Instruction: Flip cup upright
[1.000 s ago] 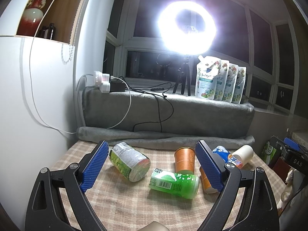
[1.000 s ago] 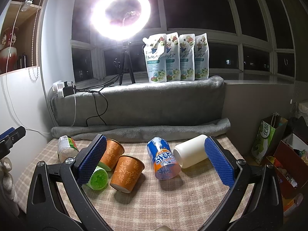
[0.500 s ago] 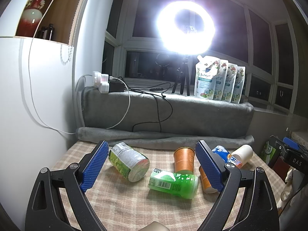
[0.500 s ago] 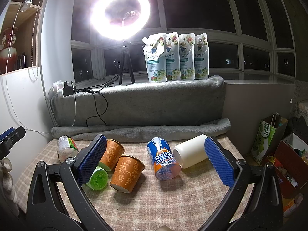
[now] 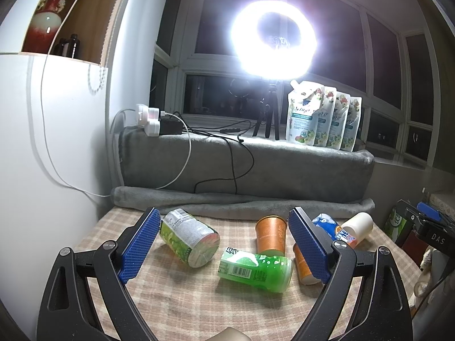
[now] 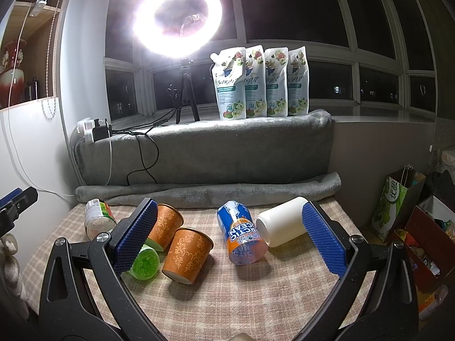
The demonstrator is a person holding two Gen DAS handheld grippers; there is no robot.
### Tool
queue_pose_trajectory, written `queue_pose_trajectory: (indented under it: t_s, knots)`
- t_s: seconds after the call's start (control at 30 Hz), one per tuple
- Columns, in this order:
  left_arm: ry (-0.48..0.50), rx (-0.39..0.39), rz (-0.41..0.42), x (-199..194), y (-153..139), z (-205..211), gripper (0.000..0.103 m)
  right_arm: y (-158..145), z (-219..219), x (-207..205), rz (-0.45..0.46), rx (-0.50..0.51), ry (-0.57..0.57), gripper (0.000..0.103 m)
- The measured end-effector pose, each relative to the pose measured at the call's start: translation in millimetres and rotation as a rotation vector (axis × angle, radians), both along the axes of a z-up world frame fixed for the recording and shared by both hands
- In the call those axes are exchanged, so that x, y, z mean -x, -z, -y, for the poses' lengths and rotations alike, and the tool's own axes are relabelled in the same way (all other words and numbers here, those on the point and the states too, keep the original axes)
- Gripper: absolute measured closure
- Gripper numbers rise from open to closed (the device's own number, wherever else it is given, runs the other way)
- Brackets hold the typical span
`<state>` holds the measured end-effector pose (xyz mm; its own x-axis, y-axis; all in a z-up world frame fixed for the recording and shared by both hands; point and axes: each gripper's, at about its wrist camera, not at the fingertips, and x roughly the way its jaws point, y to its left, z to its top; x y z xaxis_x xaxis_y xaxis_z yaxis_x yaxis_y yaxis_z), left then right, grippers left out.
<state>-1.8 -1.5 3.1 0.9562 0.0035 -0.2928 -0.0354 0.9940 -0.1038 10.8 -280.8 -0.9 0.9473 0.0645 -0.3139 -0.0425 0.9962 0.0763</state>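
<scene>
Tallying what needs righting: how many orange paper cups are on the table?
2. One orange cup lies near the middle; the other orange cup sits just behind it, partly behind the right gripper's finger. More may be hidden.

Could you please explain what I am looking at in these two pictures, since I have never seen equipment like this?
Each picture comes from a fisheye camera mounted on a hand-held two-finger gripper, looking forward along its black arms and blue ribbed pads. One shows the left gripper, the other the right gripper. Both are open and hold nothing.

Below them is a table under a beige checked cloth. On it lie several containers on their sides: a green plastic bottle, a clear jar with a green label, a blue-and-orange printed cup, a plain white cup and two orange patterned paper cups, one partly behind the other.

Behind stand a grey folded blanket, a bright ring light on a tripod and four white refill pouches.
</scene>
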Motion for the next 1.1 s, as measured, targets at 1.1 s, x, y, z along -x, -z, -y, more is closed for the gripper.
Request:
queue_pose_trajectory:
  t_s: [1.1]
  knots:
    - [-0.027, 0.041, -0.107, 0.5, 29.4, -30.0, 0.011, 9.3, -32.5, -34.2, -0.083, 0.026, -0.126, 0.000]
